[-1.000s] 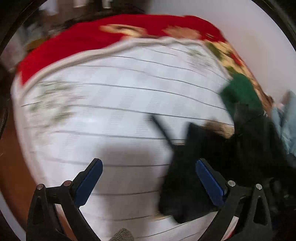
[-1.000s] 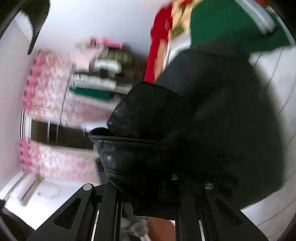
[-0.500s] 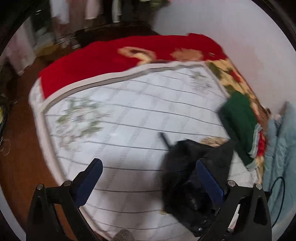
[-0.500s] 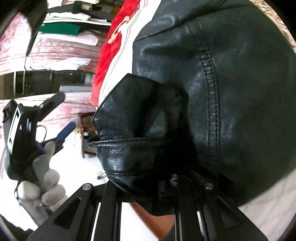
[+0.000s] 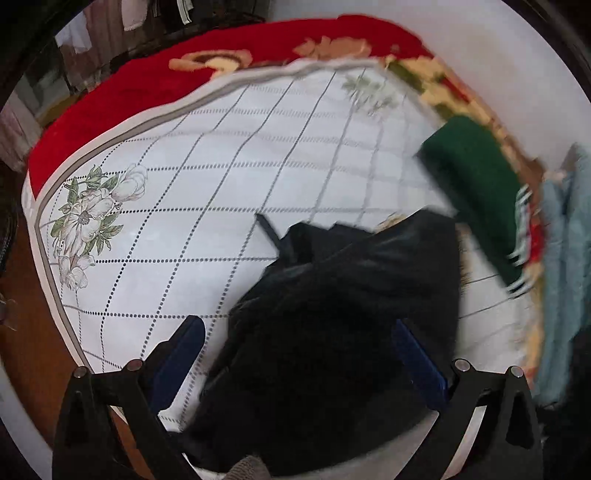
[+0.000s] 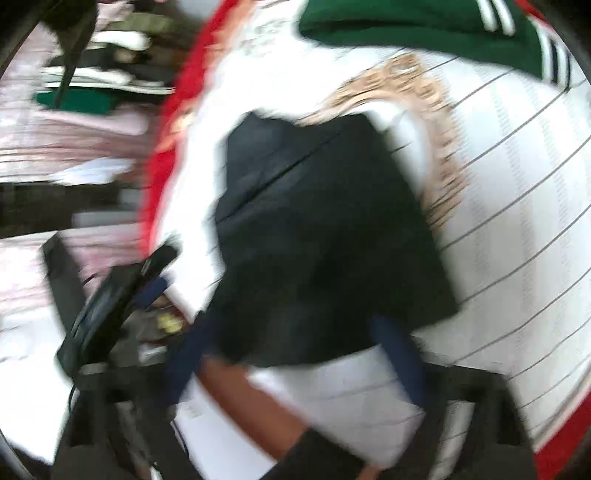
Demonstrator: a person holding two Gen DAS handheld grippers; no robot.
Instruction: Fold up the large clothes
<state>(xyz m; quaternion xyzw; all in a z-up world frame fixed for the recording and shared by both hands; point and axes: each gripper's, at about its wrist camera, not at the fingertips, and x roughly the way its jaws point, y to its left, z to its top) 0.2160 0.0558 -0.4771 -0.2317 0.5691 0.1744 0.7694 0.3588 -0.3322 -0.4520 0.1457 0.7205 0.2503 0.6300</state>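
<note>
A black leather jacket (image 5: pixel 343 314) lies crumpled on the white quilted bed cover (image 5: pixel 221 192) near the bed's front edge. My left gripper (image 5: pixel 299 354) is open, its blue-padded fingers (image 5: pixel 181 354) spread on either side of the jacket's near part, not closed on it. In the blurred right wrist view the jacket (image 6: pixel 325 240) lies on the cover, and my right gripper (image 6: pixel 295 354) is open with its jaws apart at the jacket's near edge. The left gripper also shows in the right wrist view (image 6: pixel 122 291) at the left.
A folded green garment (image 5: pixel 476 192) lies at the bed's right side, also in the right wrist view (image 6: pixel 424 33). A red flowered blanket (image 5: pixel 147 88) covers the far end. Light blue cloth (image 5: pixel 565 266) hangs at the right. Brown floor (image 5: pixel 26 332) is at the left. Stacked clothes (image 6: pixel 92 92) lie beyond the bed.
My right gripper has let go of the jacket and drawn back; it was shut on the collar. The jacket has dropped onto the bed. My left gripper has moved in over it.
</note>
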